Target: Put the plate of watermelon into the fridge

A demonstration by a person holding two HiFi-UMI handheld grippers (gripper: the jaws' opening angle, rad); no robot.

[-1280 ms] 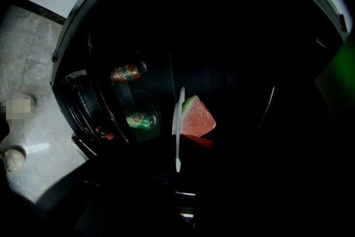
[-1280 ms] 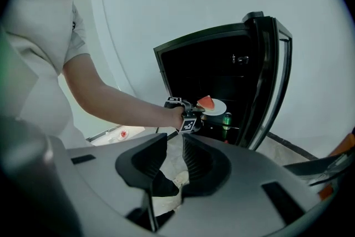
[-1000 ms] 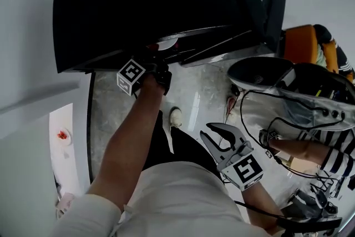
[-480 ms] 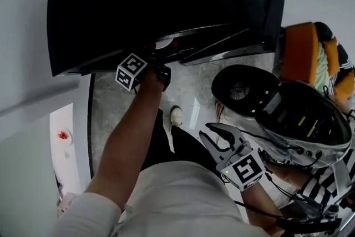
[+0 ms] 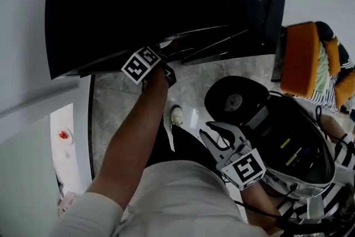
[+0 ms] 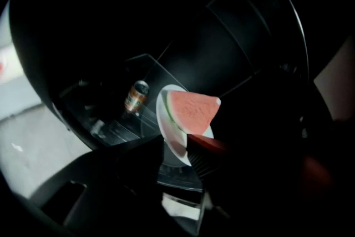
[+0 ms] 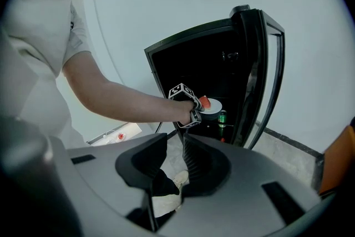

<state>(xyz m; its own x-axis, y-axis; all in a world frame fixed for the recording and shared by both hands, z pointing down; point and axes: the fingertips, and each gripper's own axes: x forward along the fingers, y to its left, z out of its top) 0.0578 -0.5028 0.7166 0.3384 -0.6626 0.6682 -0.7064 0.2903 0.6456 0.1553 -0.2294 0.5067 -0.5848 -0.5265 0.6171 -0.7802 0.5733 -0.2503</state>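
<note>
Inside the dark fridge (image 5: 138, 3), not far from a can (image 6: 135, 96), is the white plate (image 6: 165, 119) with its watermelon wedge (image 6: 191, 111). The left gripper (image 6: 176, 144) is opening its jaws, with the plate's near rim between them. The right gripper (image 7: 176, 147) hangs back, its jaws apart and empty.

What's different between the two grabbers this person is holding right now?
The left gripper reaches into the fridge; the right gripper hangs outside it. The left gripper has the rim of the plate between its opening jaws; the right gripper's jaws stand apart with nothing between. Both are the same kind of two-jaw tool.
</note>
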